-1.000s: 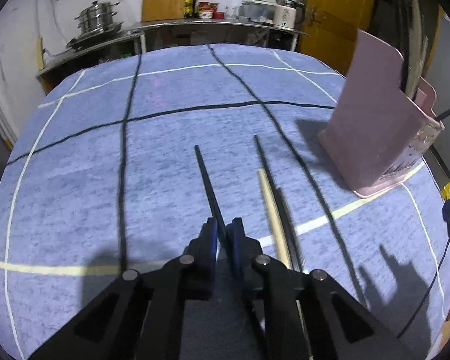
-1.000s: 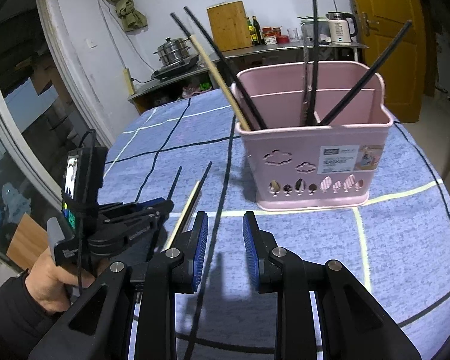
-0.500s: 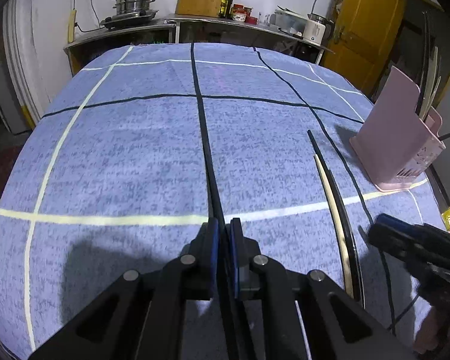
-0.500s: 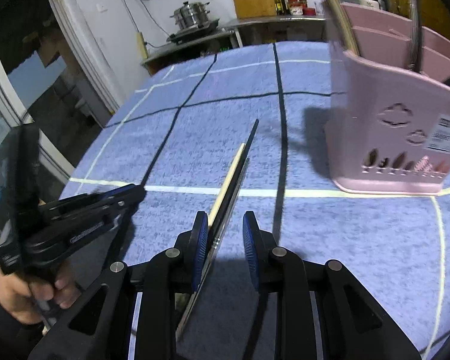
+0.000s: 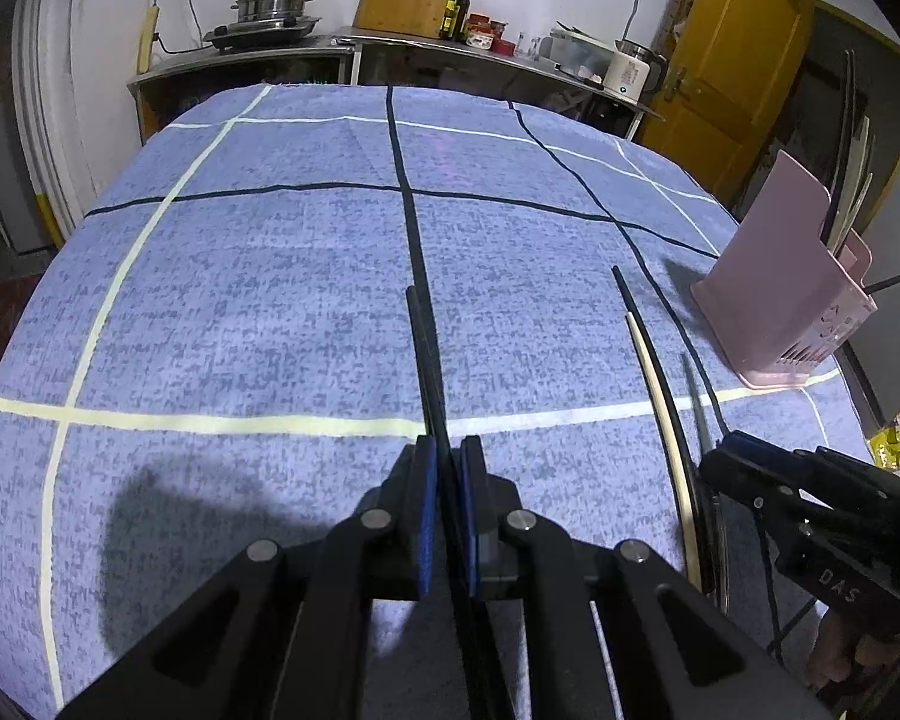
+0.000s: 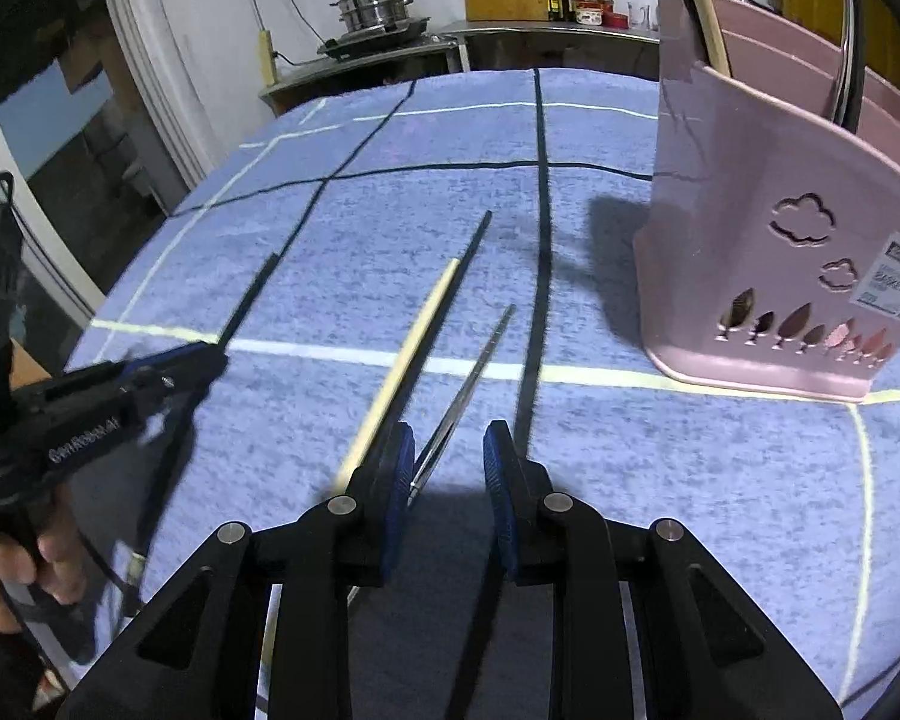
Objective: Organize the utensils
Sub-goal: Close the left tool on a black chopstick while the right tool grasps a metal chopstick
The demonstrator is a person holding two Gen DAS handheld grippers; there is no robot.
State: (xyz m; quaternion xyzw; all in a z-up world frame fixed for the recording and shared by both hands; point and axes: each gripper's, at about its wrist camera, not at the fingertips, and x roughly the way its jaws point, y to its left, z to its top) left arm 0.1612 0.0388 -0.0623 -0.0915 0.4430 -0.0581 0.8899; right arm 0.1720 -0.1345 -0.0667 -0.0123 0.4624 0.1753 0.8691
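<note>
My left gripper [image 5: 448, 456] is shut on a black chopstick [image 5: 423, 360] that points forward over the blue cloth. It also shows at the left of the right wrist view [image 6: 249, 300]. My right gripper [image 6: 448, 450] is open, low over the cloth, with a thin metal chopstick [image 6: 471, 372] running between its jaws. A pale wooden chopstick [image 6: 414, 342] and another black chopstick [image 6: 450, 300] lie side by side just left of it. The pink utensil basket [image 6: 780, 276] stands at the right with several chopsticks upright in it.
The table [image 5: 270, 300] wears a blue cloth with black and white lines. A counter [image 5: 450, 54] with a steel pot, a cutting board, bottles and a kettle stands behind it. A yellow door [image 5: 744, 54] is at the far right.
My right gripper has come lower and closer, so the metal chopstick now lies between its open jaws. My left gripper stays shut on the black chopstick and has shifted slightly.
</note>
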